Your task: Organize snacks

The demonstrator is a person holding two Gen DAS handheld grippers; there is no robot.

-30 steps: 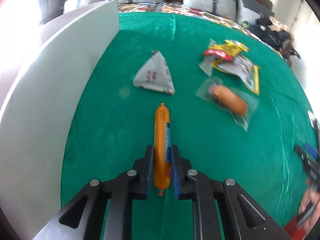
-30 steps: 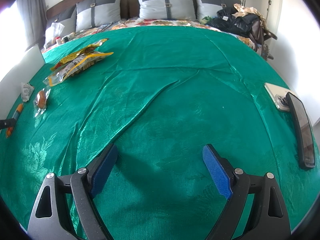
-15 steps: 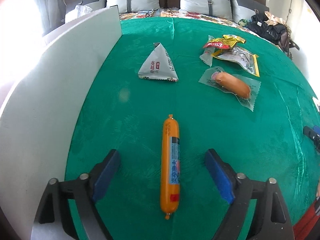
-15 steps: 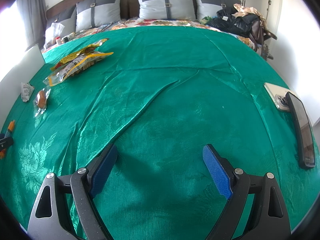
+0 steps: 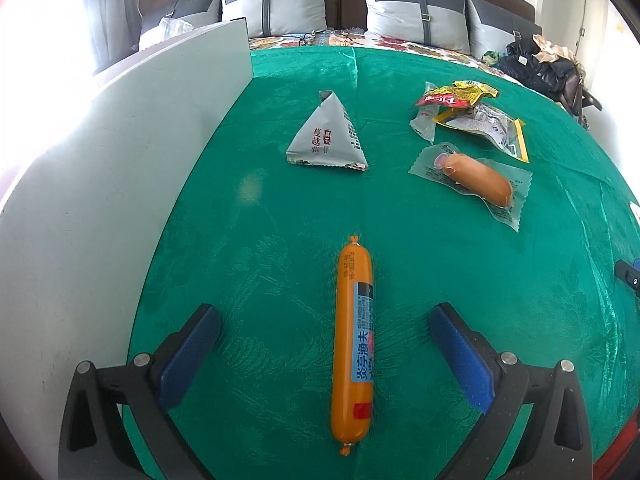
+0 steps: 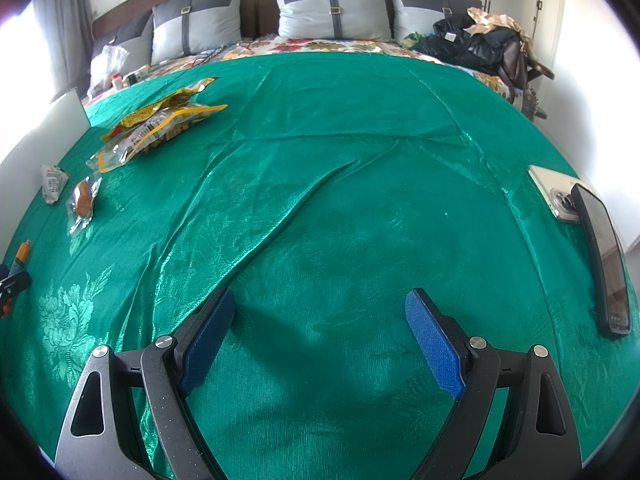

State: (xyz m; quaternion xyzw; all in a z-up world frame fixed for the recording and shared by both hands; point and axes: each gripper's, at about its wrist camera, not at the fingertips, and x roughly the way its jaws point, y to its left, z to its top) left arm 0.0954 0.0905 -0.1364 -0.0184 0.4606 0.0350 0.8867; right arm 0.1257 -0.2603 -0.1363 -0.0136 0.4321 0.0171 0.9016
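Observation:
An orange sausage stick (image 5: 353, 344) lies on the green cloth (image 5: 440, 272), pointing away from me. My left gripper (image 5: 324, 324) is open, its blue pads (image 5: 188, 356) standing wide on either side of the stick without touching it. Beyond lie a grey triangular packet (image 5: 328, 136), a clear-wrapped sausage (image 5: 476, 180) and yellow-red snack bags (image 5: 464, 108). My right gripper (image 6: 320, 320) is open and empty over bare cloth. In the right wrist view the snack bags (image 6: 160, 124), wrapped sausage (image 6: 83, 198), triangular packet (image 6: 54, 182) and orange stick (image 6: 21, 256) lie far left.
A white board (image 5: 100, 200) stands upright along the left side of the cloth. A phone (image 6: 556, 196) and a black flat device (image 6: 604, 256) lie at the right edge. Pillows (image 6: 332, 12) and dark bags (image 6: 476, 46) are at the back.
My left gripper opened and let go of the orange sausage stick, which now lies on the cloth; the gripper drew back a little. The right gripper has not moved.

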